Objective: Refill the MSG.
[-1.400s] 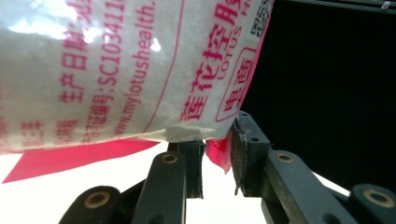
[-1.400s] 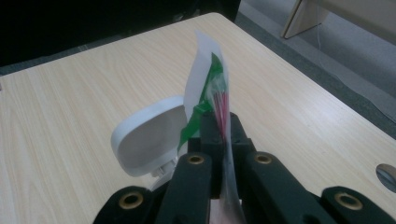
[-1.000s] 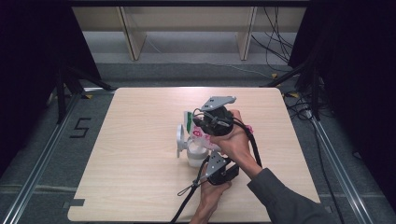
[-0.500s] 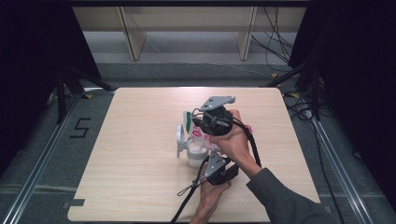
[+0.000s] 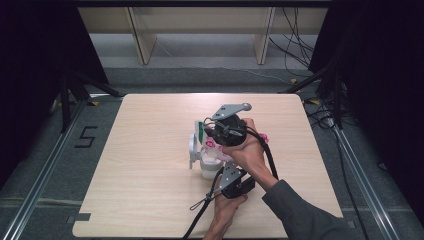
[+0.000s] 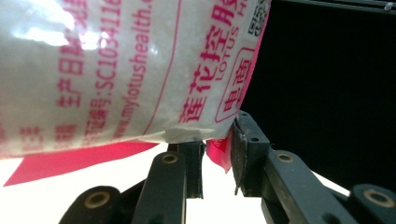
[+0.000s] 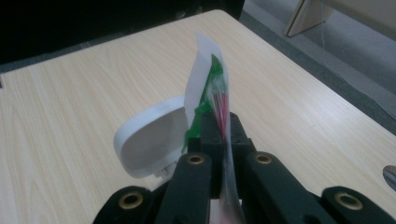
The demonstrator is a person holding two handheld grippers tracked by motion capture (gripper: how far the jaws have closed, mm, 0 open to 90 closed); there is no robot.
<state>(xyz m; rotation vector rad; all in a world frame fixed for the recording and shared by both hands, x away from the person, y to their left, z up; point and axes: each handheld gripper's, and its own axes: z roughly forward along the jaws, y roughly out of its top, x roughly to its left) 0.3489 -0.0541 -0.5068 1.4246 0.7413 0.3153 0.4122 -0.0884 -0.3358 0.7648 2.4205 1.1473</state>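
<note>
- I'm holding one plastic bag of white granules up over the middle of the table, with one tong on each end of it.
- My right gripper is pinching the bag's top edge, jaws pressed together with the thin white and green film standing up between them; in the high view that same right gripper is sitting at the far end of the bag.
- My left gripper is nipping the pink bottom corner of the bag; the jaws are standing a little apart, with that folded corner between them and against the right-hand pad. In the high view the left gripper is coming in from the near side, under my right wrist.
- I'm gripping it at two ends, I reckon, so I can tip the bag and steer its mouth, one end lifting and the other aiming.
- Right under the bag there's one white container, touching or just below it, with its hinged lid flipped open to the left; the same lid is showing just beyond my right jaws.
- The lid being open suggests to me I'm pouring the granules in; whether any are flowing, I can't tell.
- Counting up: one bag, one container, one lid, two tongs, both my hands busy.
</note>
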